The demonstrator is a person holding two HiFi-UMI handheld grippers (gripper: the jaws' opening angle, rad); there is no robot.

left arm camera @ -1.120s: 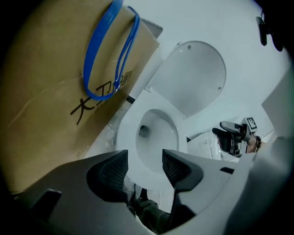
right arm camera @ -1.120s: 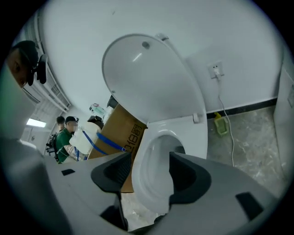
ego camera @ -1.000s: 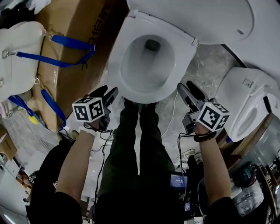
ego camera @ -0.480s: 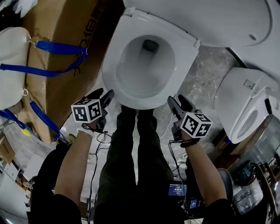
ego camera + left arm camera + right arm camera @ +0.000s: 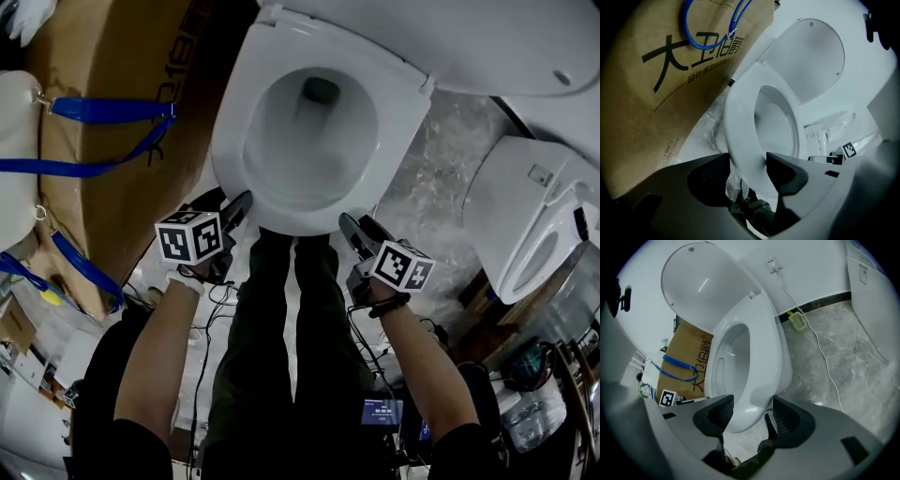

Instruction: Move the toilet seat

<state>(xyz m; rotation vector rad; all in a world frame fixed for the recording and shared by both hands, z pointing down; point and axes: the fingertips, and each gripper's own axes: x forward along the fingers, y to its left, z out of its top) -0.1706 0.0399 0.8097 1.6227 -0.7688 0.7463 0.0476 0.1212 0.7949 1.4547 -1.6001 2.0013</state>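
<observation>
White toilet seat (image 5: 228, 159) lies flat on the bowl (image 5: 309, 141), its front edge between the parted jaws of left hand-held gripper (image 5: 232, 202) and right hand-held gripper (image 5: 353, 228), 2 holds likely for an even lift.

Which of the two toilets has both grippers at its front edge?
The middle toilet, beside the cardboard box, its lid up; the other toilet stands farther right.

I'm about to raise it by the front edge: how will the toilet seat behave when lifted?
The toilet seat looks like rigid moulded plastic, so it should stay stiff. Its glossy surface may be slippery to pinch. It seems hinged at the back by the raised lid, so it probably swings up rather than coming free.
</observation>
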